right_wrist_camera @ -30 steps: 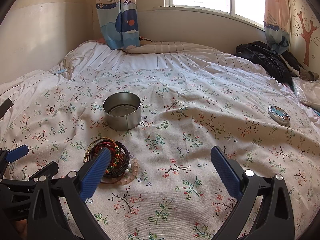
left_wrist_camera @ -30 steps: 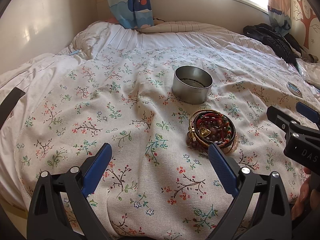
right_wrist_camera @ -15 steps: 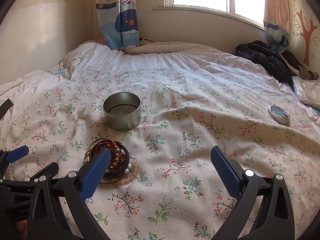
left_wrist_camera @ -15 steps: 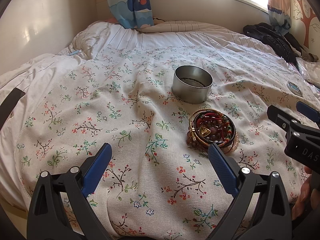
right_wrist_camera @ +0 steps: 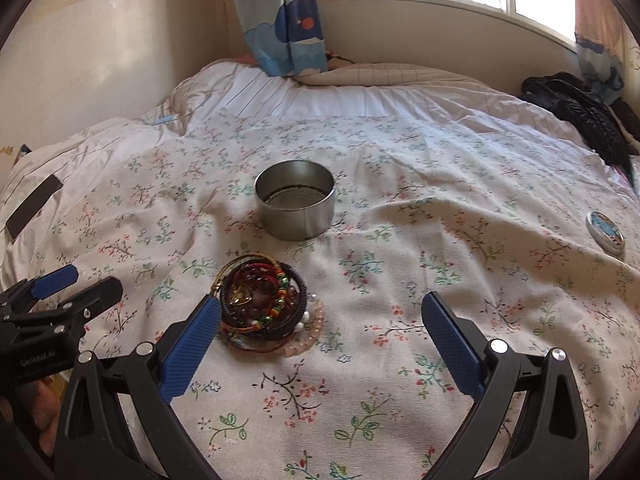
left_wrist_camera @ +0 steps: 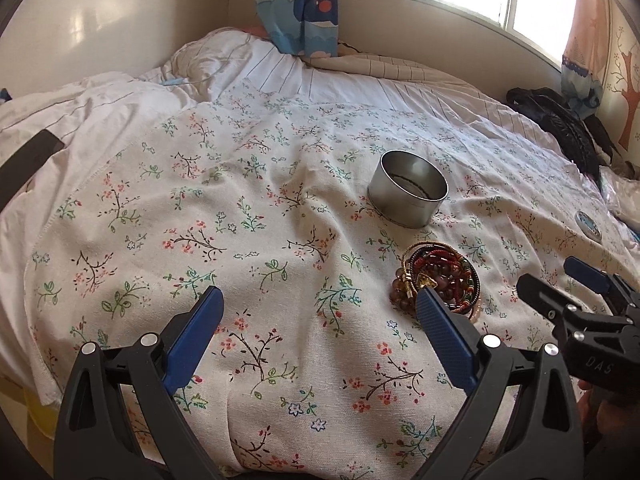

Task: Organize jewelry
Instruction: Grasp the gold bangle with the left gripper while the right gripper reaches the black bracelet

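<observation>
A pile of bead and cord bracelets (left_wrist_camera: pixel 438 278) (right_wrist_camera: pixel 266 306) lies on the floral bedspread. A round open metal tin (left_wrist_camera: pixel 408 188) (right_wrist_camera: pixel 295 204) stands just behind it. Its round lid (left_wrist_camera: pixel 588 223) (right_wrist_camera: pixel 605 233) lies far to the right. My left gripper (left_wrist_camera: pixel 320 320) is open and empty, its right finger just in front of the pile. My right gripper (right_wrist_camera: pixel 320 326) is open and empty, its left finger beside the pile's left edge. Each gripper shows in the other's view, the right one (left_wrist_camera: pixel 568 286) at right, the left one (right_wrist_camera: pixel 76 284) at left.
The floral bedspread (right_wrist_camera: pixel 400 240) covers a bed with white bedding (right_wrist_camera: pixel 300 92) behind. A black jacket (right_wrist_camera: pixel 588 116) lies at the far right. A wall, a curtain (right_wrist_camera: pixel 280 16) and a window stand behind the bed.
Both grippers have shifted: the left view has turned left, so tin and pile sit further right. In the right view tin and pile have moved towards the centre and closer.
</observation>
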The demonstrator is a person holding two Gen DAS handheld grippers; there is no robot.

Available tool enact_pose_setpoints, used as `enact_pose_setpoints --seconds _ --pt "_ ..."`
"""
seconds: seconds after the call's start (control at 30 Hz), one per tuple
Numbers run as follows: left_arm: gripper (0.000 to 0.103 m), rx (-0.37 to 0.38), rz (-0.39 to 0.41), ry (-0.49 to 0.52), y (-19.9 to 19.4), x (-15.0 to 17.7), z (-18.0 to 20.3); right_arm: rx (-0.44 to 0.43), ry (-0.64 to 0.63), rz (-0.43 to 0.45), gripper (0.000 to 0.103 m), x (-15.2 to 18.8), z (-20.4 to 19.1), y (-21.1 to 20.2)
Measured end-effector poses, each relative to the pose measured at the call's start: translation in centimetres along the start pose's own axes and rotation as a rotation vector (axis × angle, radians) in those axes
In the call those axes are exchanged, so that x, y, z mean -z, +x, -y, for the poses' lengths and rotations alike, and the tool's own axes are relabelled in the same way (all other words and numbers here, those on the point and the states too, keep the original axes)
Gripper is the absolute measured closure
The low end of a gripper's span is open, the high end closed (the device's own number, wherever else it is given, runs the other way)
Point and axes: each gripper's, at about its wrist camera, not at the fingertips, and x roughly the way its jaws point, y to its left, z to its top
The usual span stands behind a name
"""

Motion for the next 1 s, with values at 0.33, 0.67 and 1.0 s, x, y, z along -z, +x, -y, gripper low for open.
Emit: enact_pose_setpoints --seconds 0.33,0.67,1.0 --pt "0.010 0.014 -0.012 0.058 0.1 -0.1 1.5 -0.088 -0.142 -0.121 0.007 -1.9 -2.4 5.4" --pt "0.012 0.314 -0.150 0.165 7.3 -3.6 4.0 0.040 0.094 -0.114 0.007 -0.5 3.7 4.5" --pt "0.052 0.452 -0.291 0.045 12.4 -3.5 3.0 0.020 0.112 -0.147 0.007 0.0 4.2 5.6"
